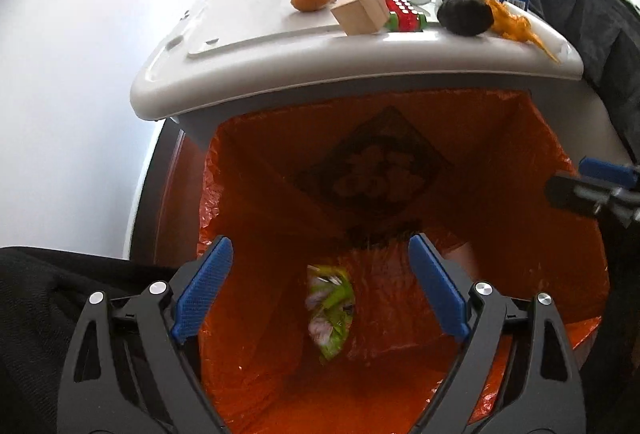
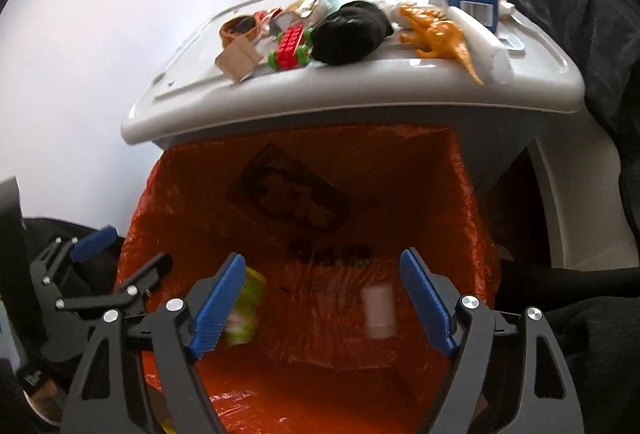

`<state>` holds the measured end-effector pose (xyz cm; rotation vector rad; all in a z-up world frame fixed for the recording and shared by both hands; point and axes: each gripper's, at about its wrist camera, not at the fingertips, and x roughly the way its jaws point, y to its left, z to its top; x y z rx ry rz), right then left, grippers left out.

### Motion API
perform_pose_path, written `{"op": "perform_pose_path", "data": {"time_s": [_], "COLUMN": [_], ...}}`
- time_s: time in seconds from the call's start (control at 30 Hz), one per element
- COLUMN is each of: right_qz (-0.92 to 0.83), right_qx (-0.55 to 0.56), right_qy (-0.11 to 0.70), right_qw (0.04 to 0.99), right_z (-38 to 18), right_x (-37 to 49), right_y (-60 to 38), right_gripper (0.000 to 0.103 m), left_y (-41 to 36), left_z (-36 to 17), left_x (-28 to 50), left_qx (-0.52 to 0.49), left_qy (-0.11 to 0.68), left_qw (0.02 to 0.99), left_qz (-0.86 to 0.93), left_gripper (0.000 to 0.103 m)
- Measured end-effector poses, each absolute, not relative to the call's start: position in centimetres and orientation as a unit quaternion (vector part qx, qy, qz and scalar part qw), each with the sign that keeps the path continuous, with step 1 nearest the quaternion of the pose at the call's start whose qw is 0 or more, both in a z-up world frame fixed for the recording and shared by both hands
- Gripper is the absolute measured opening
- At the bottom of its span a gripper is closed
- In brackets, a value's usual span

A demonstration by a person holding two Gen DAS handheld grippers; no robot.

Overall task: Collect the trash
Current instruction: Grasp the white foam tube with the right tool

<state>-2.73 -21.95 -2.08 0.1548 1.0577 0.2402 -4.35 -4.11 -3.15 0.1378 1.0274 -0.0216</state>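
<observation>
Both the left gripper (image 1: 320, 288) and right gripper (image 2: 322, 304) are being held wide open and empty over the orange bag (image 1: 400, 153), so trash is falling in.

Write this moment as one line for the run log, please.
left gripper: open, empty | right gripper: open, empty | green wrapper, white tube: blurred inside orange bag

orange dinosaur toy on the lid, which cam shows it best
The right wrist view: the orange dinosaur toy lies whole on the grey lid, body, legs and tail clear. The left wrist view shows only its orange tail end, smaller, behind the black lump.
</observation>
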Motion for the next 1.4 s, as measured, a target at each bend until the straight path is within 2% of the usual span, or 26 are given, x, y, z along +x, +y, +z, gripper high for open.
{"op": "perform_pose_path", "data": {"time_s": [0.2,0.43,0.57,0.7,0.9,0.97,1.0,1.07,1.2,1.33,1.4], "right_qz": [0.106,0.088,0.074,0.075,0.054,0.057,0.06,0.064,0.064,0.056,0.055], "right_qx": [0.101,0.1,0.132,0.198,0.242,0.262,0.283,0.315,0.295,0.263,0.253], "right_qy": [0.476,0.48,0.51,0.534,0.576,0.579,0.58,0.583,0.581,0.572,0.568], "right_qw": [0.867,0.867,0.847,0.818,0.779,0.77,0.761,0.746,0.755,0.775,0.781], "right_z": [0.6,4.4,3.7,2.3,-0.6,-1.1,-1.5,-2.3,-2.1,-1.6,-1.0], "right_x": [-1.3,6.2,10.7,14.1,17.8,18.4,18.5,18.7,19.1,18.7,18.2], "right_y": [-24.6,-30.8,-33.4,-35.3,-36.1,-36.5,-36.8,-37.4,-37.2,-36.6,-36.2], "right_gripper": [0.076,0.061,0.051,0.05,0.05,0.044,0.032,0.031,0.03,0.016,0.015], "left_y": [-4.0,-3.7,-3.9,-4.6,-5.4,-5.3,-5.2,-5.0,-4.7,-4.8,-4.7], "left_z": [-3.2,-3.4,-3.4,-3.3,-3.7,-3.8,-3.9,-4.0,-4.0,-3.9,-3.6], "left_x": [-4.2,-4.1,-4.1,-4.4,-4.5,-4.4,-4.4,-4.2,-4.1,-4.3,-4.5], "left_qx": [0.061,0.034,0.034,0.052,0.074,0.074,0.072,0.066,0.052,0.055,0.051], "left_qy": [0.493,0.497,0.492,0.485,0.482,0.483,0.484,0.487,0.489,0.485,0.48], "left_qw": [0.868,0.867,0.87,0.872,0.871,0.871,0.871,0.869,0.869,0.872,0.874], "left_qz": [-0.014,-0.028,-0.03,-0.036,-0.05,-0.05,-0.05,-0.049,-0.046,-0.044,-0.045], "left_gripper": [0.087,0.087,0.087,0.087,0.087,0.087,0.087,0.087,0.087,0.087,0.087]}}
